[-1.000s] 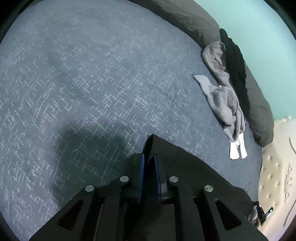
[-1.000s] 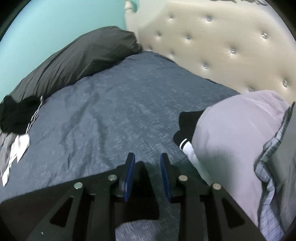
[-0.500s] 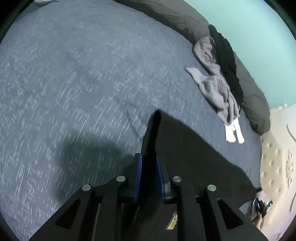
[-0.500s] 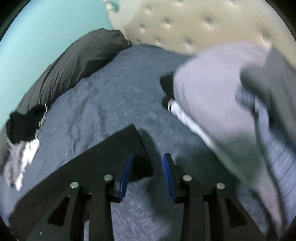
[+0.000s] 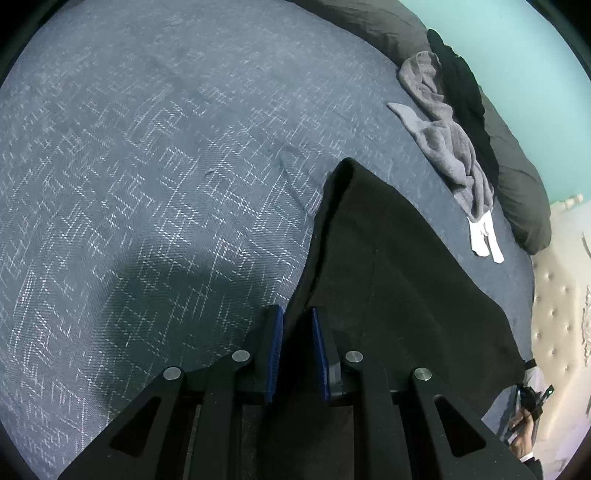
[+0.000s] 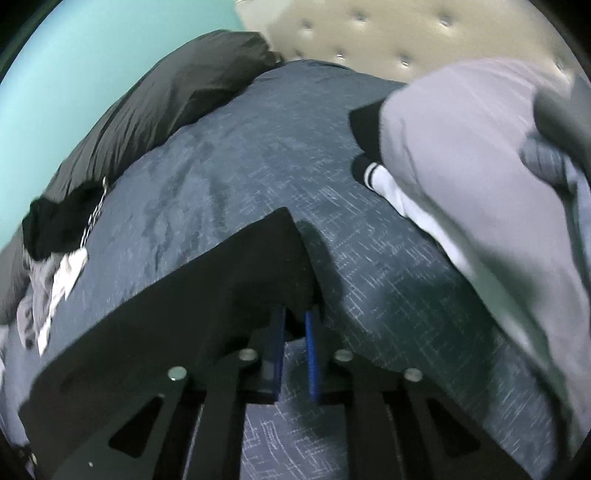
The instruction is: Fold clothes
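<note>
A black garment (image 5: 388, 266) is held stretched above the blue patterned bedspread (image 5: 147, 147). My left gripper (image 5: 297, 317) is shut on one corner of it, and the cloth runs away to the right. In the right wrist view the same black garment (image 6: 207, 295) spreads to the left, and my right gripper (image 6: 295, 317) is shut on its other corner. A folded tip of cloth sticks up past each pair of blue pads.
A crumpled grey garment (image 5: 443, 136) with white socks (image 5: 484, 240) lies beside a dark bolster (image 5: 517, 177) at the wall. A pile of lilac and grey clothes (image 6: 480, 177) with a black-and-white sock (image 6: 373, 173) sits near the tufted headboard (image 6: 369, 33).
My right gripper has gone from open to shut on the black garment's corner. Both grippers have lifted, so more of the stretched cloth shows in each view.
</note>
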The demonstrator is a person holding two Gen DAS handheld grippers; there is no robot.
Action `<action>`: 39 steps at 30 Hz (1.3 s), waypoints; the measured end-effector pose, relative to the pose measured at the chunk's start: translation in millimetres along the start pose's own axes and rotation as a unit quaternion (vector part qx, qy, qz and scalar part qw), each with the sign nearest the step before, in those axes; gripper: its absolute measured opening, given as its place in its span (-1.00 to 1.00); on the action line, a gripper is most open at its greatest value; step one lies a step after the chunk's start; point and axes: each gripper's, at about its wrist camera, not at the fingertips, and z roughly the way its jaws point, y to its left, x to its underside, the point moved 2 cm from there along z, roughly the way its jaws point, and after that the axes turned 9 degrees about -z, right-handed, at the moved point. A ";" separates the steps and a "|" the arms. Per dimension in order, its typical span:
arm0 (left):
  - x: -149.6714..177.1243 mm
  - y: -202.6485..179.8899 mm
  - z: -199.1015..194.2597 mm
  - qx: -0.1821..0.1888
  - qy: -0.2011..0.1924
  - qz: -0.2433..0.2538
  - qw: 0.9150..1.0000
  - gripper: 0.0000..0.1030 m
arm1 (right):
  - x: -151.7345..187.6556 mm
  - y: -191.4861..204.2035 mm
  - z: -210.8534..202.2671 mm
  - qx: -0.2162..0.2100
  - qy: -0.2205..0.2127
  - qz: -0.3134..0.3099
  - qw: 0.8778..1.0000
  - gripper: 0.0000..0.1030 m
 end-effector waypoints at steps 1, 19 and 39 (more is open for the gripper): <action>0.2 0.1 0.4 -0.001 -0.001 0.000 1.000 -0.65 | -1.4 -1.7 -3.1 0.003 -0.002 -0.007 1.000 -0.86; 2.1 0.3 -6.4 -0.006 -0.001 0.002 1.000 -0.65 | 10.0 -22.4 0.3 0.062 0.052 -0.040 0.996 -0.74; 18.5 20.4 -45.3 0.003 0.004 0.004 1.000 -0.64 | 19.1 12.6 5.6 0.066 0.043 -0.093 0.993 -0.80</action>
